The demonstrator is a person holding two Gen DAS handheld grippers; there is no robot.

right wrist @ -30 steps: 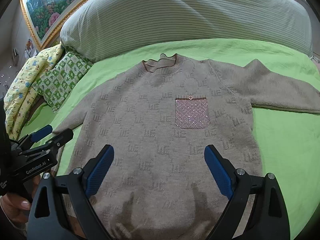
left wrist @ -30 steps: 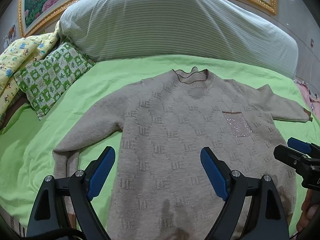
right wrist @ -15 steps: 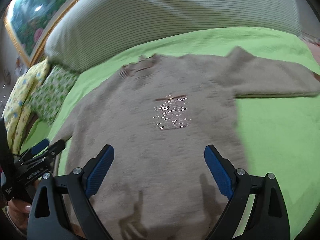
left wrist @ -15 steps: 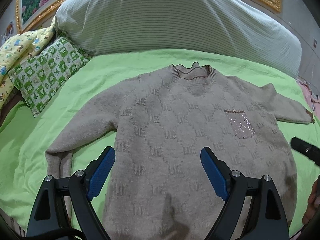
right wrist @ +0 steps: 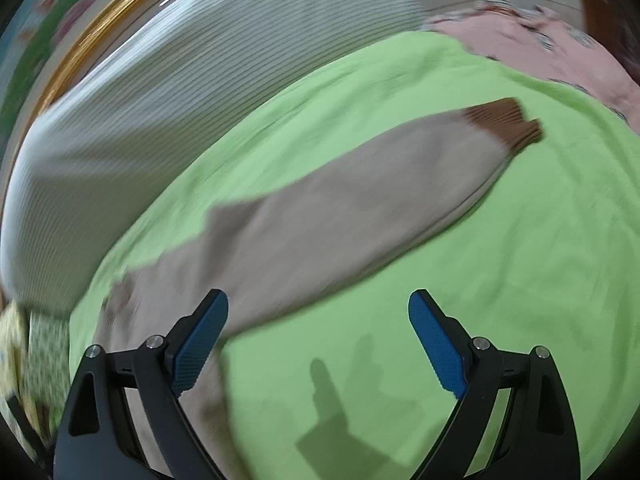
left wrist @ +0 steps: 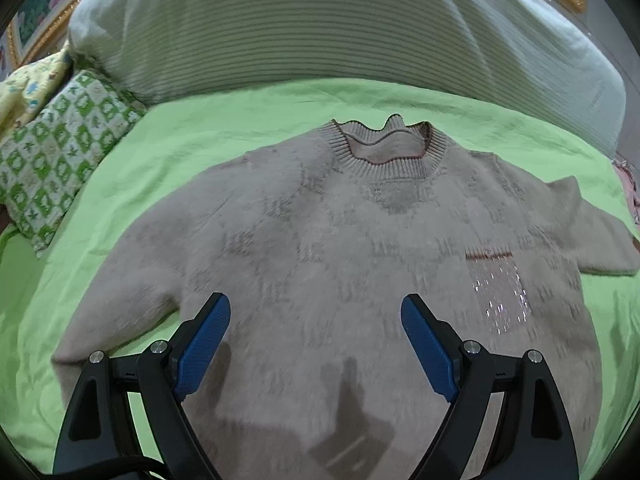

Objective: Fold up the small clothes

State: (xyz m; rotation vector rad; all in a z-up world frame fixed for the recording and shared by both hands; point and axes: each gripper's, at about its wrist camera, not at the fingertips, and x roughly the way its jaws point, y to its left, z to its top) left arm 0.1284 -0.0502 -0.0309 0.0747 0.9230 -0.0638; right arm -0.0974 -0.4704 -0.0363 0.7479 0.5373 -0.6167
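A small beige knit sweater lies flat and face up on the green bedsheet, collar towards the pillows, with a sparkly chest pocket. My left gripper hovers open over the sweater's lower chest, holding nothing. In the right wrist view the sweater's right sleeve stretches out to a brown ribbed cuff. My right gripper is open above the sheet just below that sleeve, its left finger over the sweater's side. The view is motion-blurred.
A big striped pillow fills the head of the bed. A green checked cushion and a yellow printed one lie at the left. Pink patterned fabric sits beyond the sheet's right edge.
My left gripper has moved forward over the sweater towards the collar. My right gripper has swung right, from the sweater's body to the outstretched right sleeve. Both stay open.
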